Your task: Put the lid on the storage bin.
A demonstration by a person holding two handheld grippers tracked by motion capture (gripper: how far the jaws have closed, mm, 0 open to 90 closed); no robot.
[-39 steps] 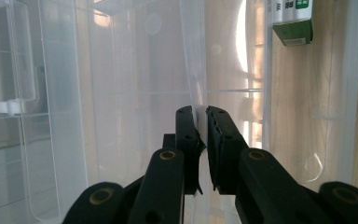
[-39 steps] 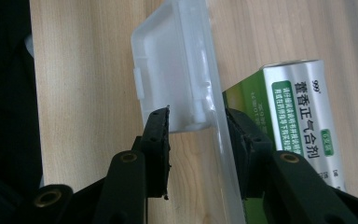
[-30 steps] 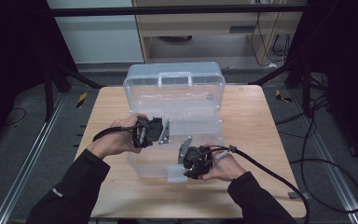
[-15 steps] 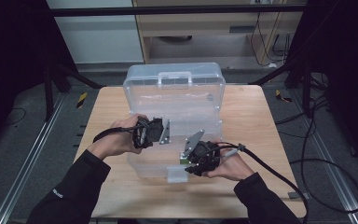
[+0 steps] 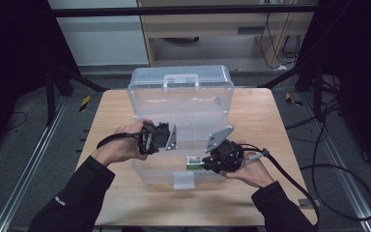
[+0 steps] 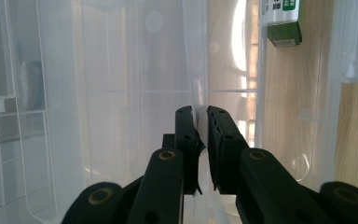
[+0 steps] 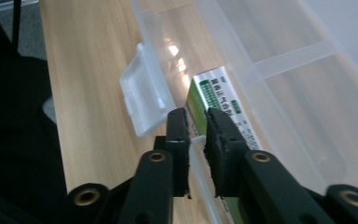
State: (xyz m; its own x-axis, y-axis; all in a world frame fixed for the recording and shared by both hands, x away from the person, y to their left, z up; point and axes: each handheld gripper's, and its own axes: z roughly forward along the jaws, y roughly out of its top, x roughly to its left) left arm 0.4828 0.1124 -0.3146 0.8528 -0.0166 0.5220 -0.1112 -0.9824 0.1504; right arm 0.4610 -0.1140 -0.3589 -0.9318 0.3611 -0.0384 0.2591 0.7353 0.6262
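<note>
Since a second ago the right gripper has lifted a little and swung toward the box's front wall, and its jaws have just been closing; they now stand narrow, nipping the thin front rim of the clear plastic box, as the right gripper view shows.

That box is see-through, with a raised lid standing upright at the far side and a small latch flap hanging at the front. It sits mid-table, its long axis running left to right.

Inside, just behind the front wall, a small green and white carton lies flat, lengthwise along the wall.

Left gripper: jaws narrow, pinching a clear inner wall of the box.
</note>
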